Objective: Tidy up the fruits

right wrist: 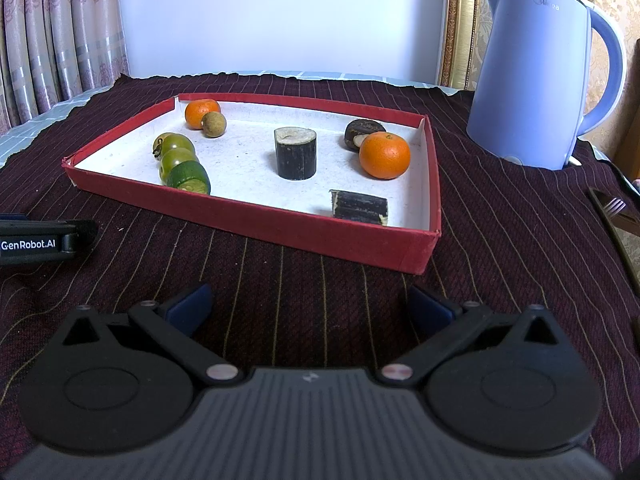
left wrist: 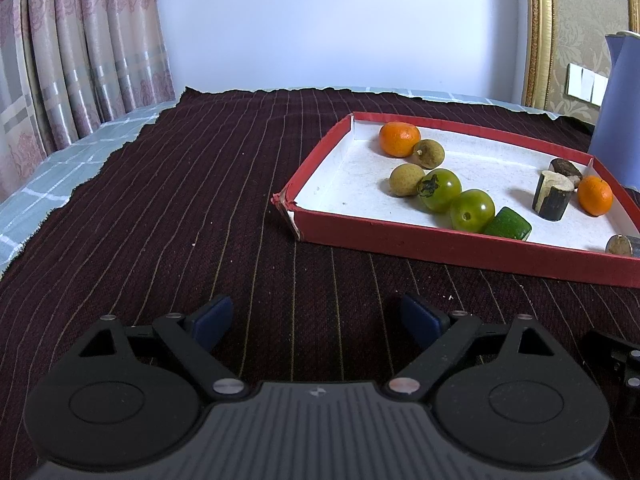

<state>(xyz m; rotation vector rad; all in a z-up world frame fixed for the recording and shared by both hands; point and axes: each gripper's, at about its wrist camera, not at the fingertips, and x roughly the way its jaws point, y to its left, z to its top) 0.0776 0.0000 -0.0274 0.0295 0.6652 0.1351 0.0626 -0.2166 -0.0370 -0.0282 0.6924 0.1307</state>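
A red-walled tray [left wrist: 440, 246] [right wrist: 280, 236] with a white floor holds the fruits. Inside lie two oranges [left wrist: 399, 139] [right wrist: 384, 155], two brown longans [left wrist: 406, 179], two green tomatoes [left wrist: 440, 190] [right wrist: 176, 146], a green cucumber piece [left wrist: 509, 224] [right wrist: 189, 178], dark sugarcane sections [left wrist: 552, 196] [right wrist: 295, 153] [right wrist: 359, 207] and a dark chestnut [right wrist: 362, 133]. My left gripper [left wrist: 318, 320] stands open over the cloth, short of the tray's left corner, nothing between its blue pads. My right gripper [right wrist: 310, 306] is open too, empty, just before the tray's near wall.
A dark striped cloth [left wrist: 200, 200] covers the table. A blue electric kettle [right wrist: 536, 72] stands at the back right beside the tray. A fork [right wrist: 614, 206] lies at the right edge. Curtains [left wrist: 72, 48] hang at the left. The left gripper's body [right wrist: 36, 242] shows at the right view's left edge.
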